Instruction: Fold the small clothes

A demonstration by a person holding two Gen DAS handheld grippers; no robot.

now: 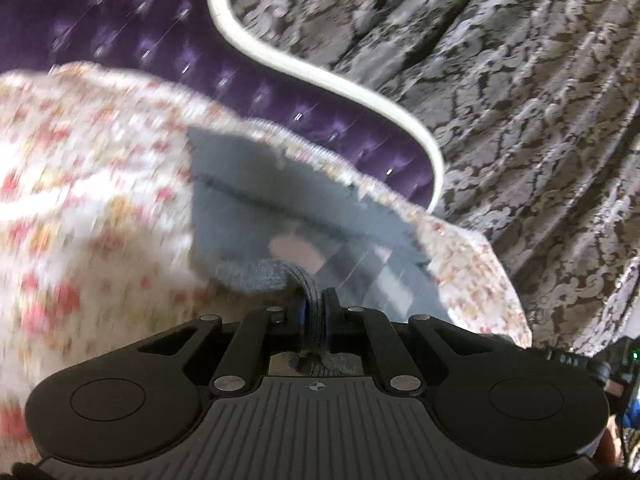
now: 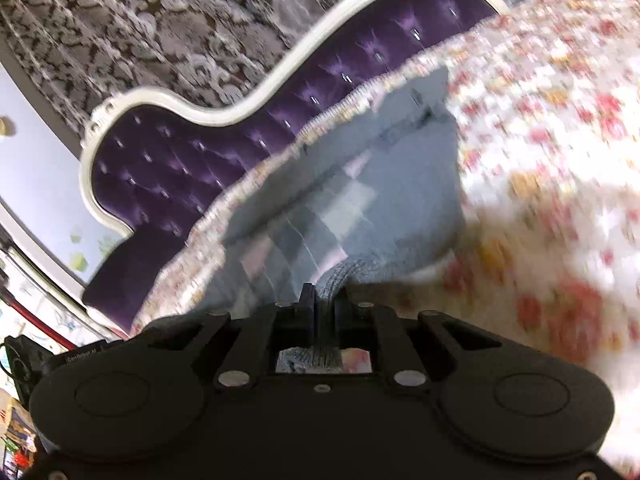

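A small grey garment [image 1: 256, 208] with a checked pattern and a ribbed knit hem lies stretched over a floral bedspread [image 1: 80, 208]. My left gripper [image 1: 315, 304] is shut on the ribbed grey hem, which bunches between the jaws. In the right wrist view the same garment [image 2: 360, 200] spreads ahead, and my right gripper [image 2: 324, 300] is shut on its ribbed edge. Both views are blurred by motion. The far end of the garment reaches the bed's edge.
A purple tufted headboard [image 1: 160, 60] with a white curved frame [image 1: 280, 60] stands behind the bed; it also shows in the right wrist view [image 2: 192, 160]. Patterned grey-brown curtains [image 1: 520, 100] hang behind. Cluttered items [image 2: 24, 320] sit at the far left.
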